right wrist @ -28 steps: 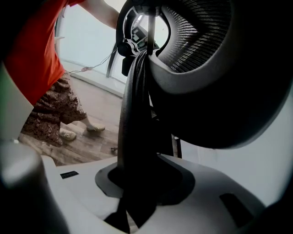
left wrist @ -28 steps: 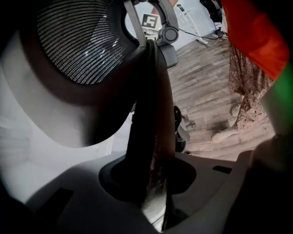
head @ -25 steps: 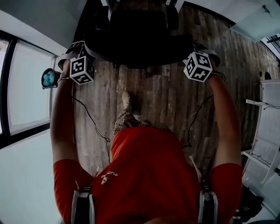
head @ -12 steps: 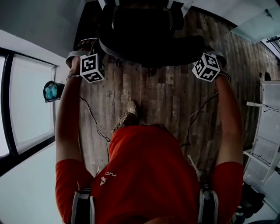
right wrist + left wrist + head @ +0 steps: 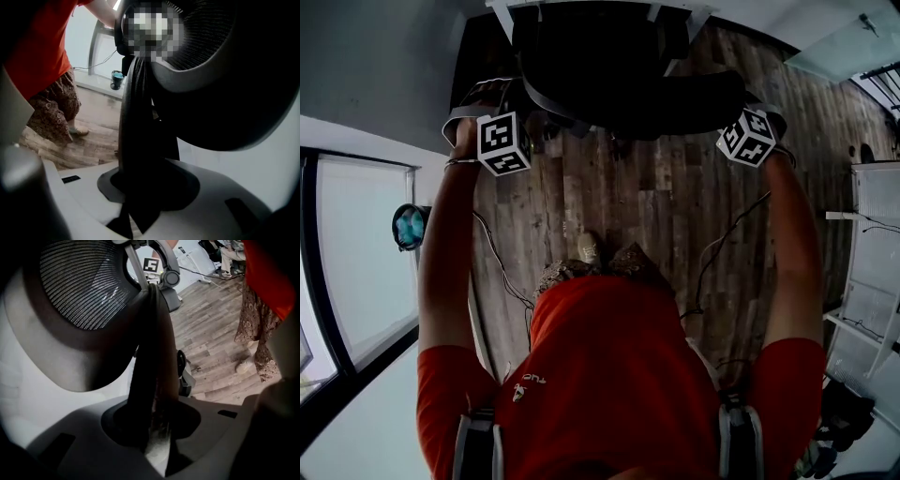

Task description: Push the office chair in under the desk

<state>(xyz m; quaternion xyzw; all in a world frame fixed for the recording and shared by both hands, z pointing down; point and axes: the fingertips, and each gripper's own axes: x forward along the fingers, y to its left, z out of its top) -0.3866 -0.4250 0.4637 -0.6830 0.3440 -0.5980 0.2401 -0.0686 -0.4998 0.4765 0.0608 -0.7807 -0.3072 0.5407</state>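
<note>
Left gripper (image 5: 514,117) at 10 o'clock and right gripper (image 5: 733,117) at 2 are both clamped on the backrest edges of the office chair (image 5: 619,75). It's at 12, partly under the desk (image 5: 508,6).

Black office chair (image 5: 609,66) with mesh backrest, upright, seat front at edge of white desk (image 5: 504,7), backrest facing away from desk

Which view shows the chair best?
Head view: most of the chair from above, dark but readable. Left gripper view shows only its mesh back and one edge, close up; right gripper view only a dark, close slice of the back.
</note>
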